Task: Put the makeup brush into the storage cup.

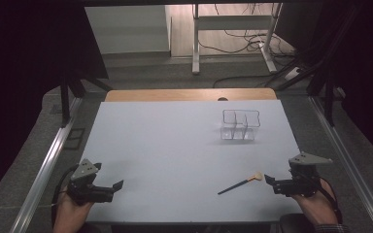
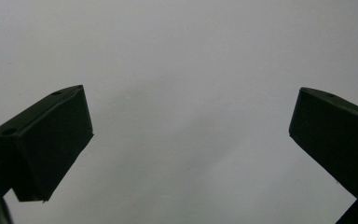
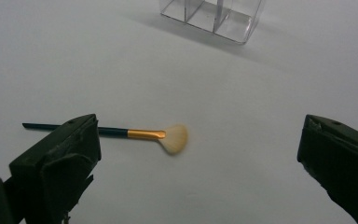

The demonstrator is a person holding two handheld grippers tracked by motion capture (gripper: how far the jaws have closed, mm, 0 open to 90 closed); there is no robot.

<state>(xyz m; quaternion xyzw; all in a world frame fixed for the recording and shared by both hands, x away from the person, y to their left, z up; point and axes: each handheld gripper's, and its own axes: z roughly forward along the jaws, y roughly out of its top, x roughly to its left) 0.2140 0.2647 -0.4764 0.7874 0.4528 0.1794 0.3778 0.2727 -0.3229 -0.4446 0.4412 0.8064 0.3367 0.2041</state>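
Note:
A small fan brush (image 1: 240, 183) with a dark handle, gold ferrule and pale bristles lies flat on the white table (image 1: 175, 145) near the front right. In the right gripper view the brush (image 3: 158, 135) lies just ahead of the jaws, left of centre. My right gripper (image 1: 269, 179) rests at the front right, open and empty, its tips a short way right of the bristles. A clear plastic organiser (image 1: 241, 124) with several compartments stands upright at the back right. My left gripper (image 1: 119, 184) sits at the front left, open over bare table.
The organiser (image 3: 212, 16) appears at the top of the right gripper view. A wooden strip (image 1: 189, 94) runs along the table's far edge. Metal rails (image 1: 48, 160) flank both sides. Beyond the table stand desk legs and loose cables (image 1: 243, 41) on the floor.

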